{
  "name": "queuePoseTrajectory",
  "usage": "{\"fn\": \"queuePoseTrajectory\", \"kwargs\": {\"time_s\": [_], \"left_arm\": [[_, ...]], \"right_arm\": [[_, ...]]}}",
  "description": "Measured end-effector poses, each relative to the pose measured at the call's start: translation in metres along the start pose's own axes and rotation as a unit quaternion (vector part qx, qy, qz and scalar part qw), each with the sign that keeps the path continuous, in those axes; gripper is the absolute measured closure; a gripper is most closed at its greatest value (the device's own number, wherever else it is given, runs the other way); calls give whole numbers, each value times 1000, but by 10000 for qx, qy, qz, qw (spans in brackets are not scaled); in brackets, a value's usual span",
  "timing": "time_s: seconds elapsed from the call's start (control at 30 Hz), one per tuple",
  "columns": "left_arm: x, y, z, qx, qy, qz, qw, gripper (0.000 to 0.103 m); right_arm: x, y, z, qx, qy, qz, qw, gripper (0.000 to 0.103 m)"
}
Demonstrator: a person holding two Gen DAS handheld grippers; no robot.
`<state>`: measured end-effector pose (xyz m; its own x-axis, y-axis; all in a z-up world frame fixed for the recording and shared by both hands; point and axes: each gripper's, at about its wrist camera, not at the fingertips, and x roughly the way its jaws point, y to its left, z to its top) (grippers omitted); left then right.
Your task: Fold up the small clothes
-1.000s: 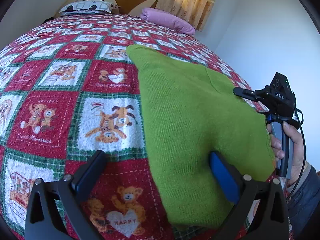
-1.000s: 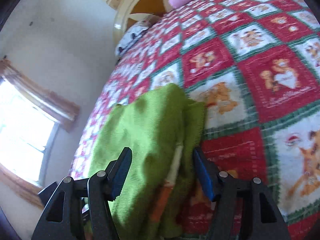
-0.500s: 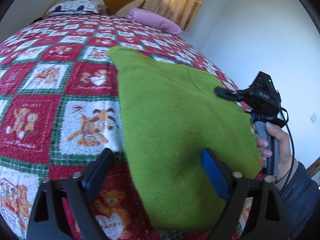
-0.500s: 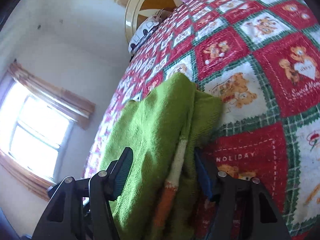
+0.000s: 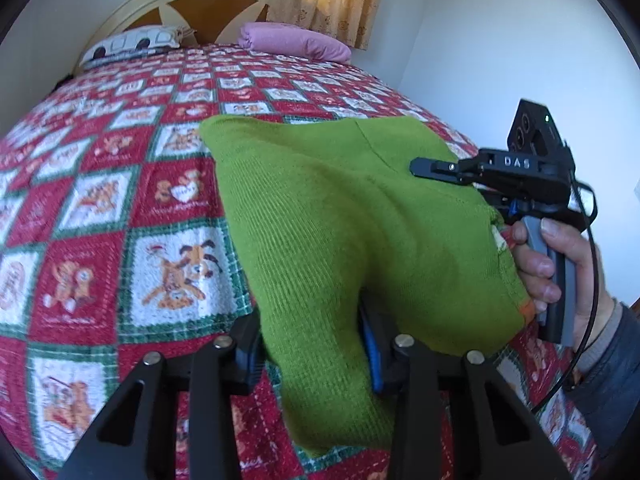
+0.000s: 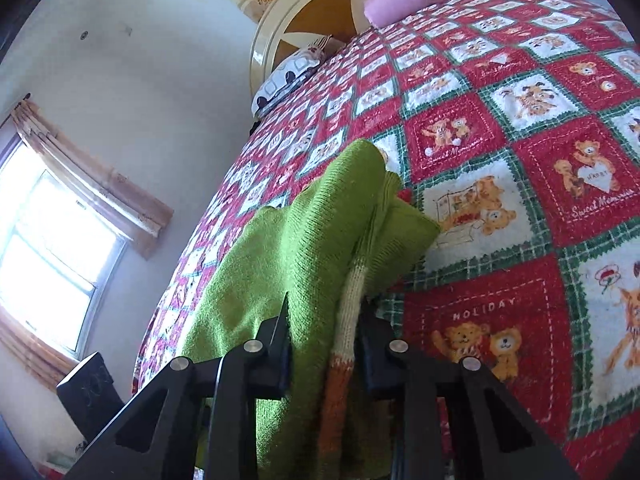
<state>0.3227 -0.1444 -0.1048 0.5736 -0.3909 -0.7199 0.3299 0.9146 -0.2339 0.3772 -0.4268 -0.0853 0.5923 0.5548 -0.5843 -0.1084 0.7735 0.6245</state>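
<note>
A green knit sweater (image 5: 340,232) lies on the red patchwork bedspread (image 5: 100,200), its near end lifted. My left gripper (image 5: 312,344) is shut on the sweater's near edge. My right gripper (image 6: 324,340) is shut on the sweater (image 6: 304,240) at its white and orange striped hem (image 6: 344,340). The right gripper also shows in the left wrist view (image 5: 520,184), held by a hand at the sweater's right edge. The cloth hides the pads of both grippers.
A pink pillow (image 5: 292,40) and a white patterned pillow (image 5: 132,44) lie at the headboard (image 5: 208,4). A white wall (image 5: 500,40) runs along the bed's right side. A window (image 6: 48,248) is in the wall seen from the right wrist.
Both grippers have closed on the sweater's near end and lifted it; the cloth now bunches between the jaws. Both cameras have come closer to the sweater.
</note>
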Motion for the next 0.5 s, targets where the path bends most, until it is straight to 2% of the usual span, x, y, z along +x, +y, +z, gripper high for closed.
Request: {"fn": "queuePoseTrajectory", "kwargs": {"time_s": [0.17,0.5], "left_arm": [[-15,-17,-1,418,-89,280,9987,65],[-37,-28,-8,601,-105,320,9976,65]], "right_arm": [[-10,13,-5,-66,-32,77,9999,77],[-26,32,-28,-118,-56,199,9997,77]]}}
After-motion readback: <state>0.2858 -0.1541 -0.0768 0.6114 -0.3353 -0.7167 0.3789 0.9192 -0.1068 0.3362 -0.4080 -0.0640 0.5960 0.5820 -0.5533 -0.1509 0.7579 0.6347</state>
